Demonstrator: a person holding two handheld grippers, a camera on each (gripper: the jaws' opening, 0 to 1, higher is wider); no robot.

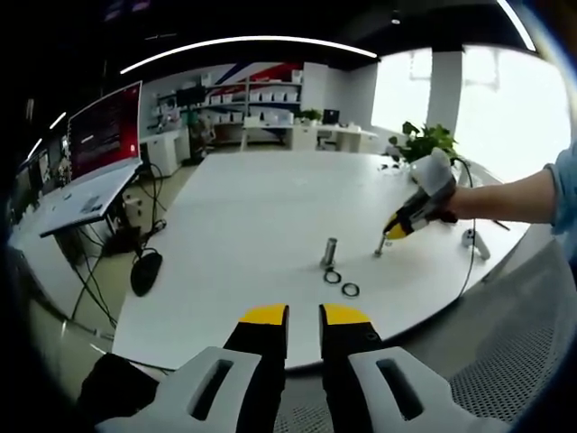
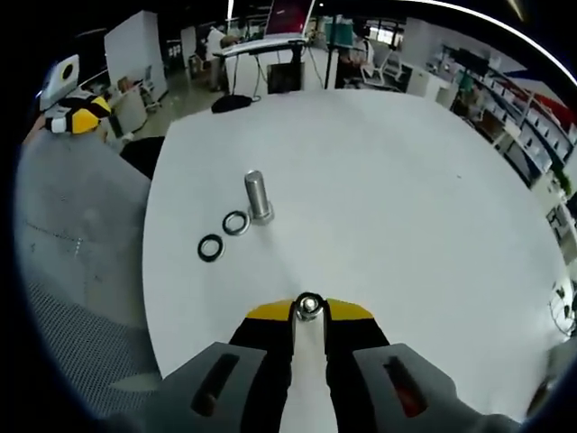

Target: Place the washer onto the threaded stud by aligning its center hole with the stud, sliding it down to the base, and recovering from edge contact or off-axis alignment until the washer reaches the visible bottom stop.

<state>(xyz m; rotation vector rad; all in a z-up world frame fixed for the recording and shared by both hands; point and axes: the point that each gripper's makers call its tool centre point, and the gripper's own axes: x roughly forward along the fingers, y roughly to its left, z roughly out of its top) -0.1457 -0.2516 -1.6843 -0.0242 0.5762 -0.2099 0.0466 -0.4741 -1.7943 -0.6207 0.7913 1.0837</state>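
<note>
Counter (image 2: 406, 198), white and round-edged, carrying an upright silver threaded stud (image 2: 258, 197) with two dark metal ring washers (image 2: 223, 235) lying flat just beside its base. Right tool (image 2: 308, 308) has its yellow-tipped jaws closed on a small silver nut (image 2: 308, 307). Left tool (image 1: 303, 314) hovers at the counter edge, jaws slightly apart, holding nothing

We see a bright, evenly lit room: daylight pours through blown-out windows (image 1: 491, 99) and curved ceiling light strips (image 1: 243, 43) glow above. The white table (image 2: 379, 180) reflects softly, with faint shadows. Fisheye distortion bends the edges in both views, and far shelving (image 1: 257, 99) looks soft and slightly blurred.
</note>
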